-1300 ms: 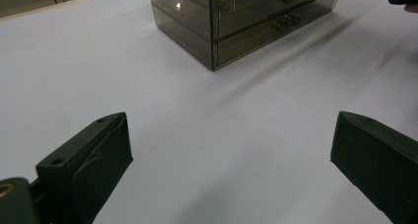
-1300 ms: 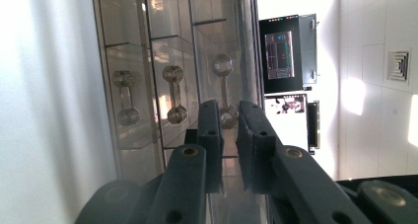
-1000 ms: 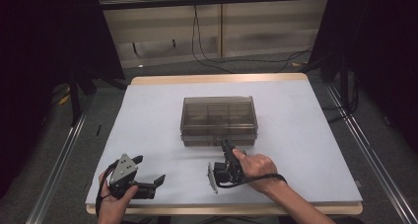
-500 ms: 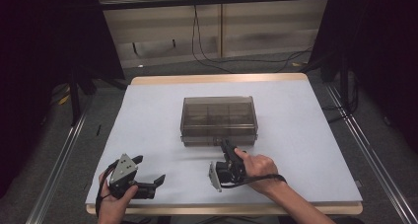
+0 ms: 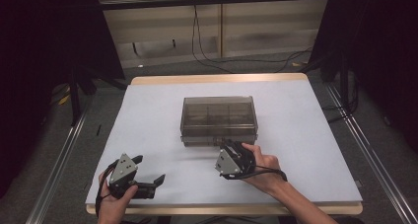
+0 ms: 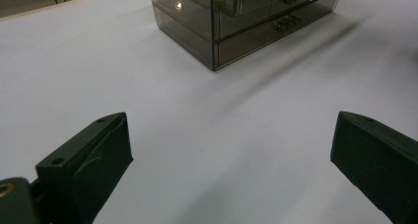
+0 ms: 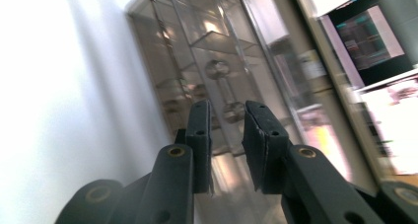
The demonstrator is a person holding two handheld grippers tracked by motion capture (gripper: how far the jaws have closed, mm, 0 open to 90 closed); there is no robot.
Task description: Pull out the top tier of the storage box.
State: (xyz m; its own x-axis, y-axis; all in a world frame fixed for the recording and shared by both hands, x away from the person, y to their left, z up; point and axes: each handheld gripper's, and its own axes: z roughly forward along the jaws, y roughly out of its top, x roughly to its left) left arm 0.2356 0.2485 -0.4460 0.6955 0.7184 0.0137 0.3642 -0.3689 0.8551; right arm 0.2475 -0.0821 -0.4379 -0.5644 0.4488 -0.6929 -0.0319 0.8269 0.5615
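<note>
Mid-table on the white sheet sits the smoky drawer box [image 5: 218, 119], and the right gripper [image 7: 226, 116], jaws narrow and just easing apart with nothing between them, hangs by a drawer knob [image 7: 217, 68]. Tilted like that it could slip off the knob, I reckon. Drawers look empty; left gripper [image 5: 149, 174] rests wide open, well clear.

Overhead forward-down view, two low close views, all sharing the drawer box [image 5: 218, 119].

- Right gripper [image 7: 227, 135]: two black jaws a narrow gap apart, just been opening, nothing visibly pinched between them.
- Smoky clear plastic drawer box [image 7: 197, 51] just ahead on the white table [image 7: 54, 95], drawer handles [image 7: 219, 68] showing.
</note>
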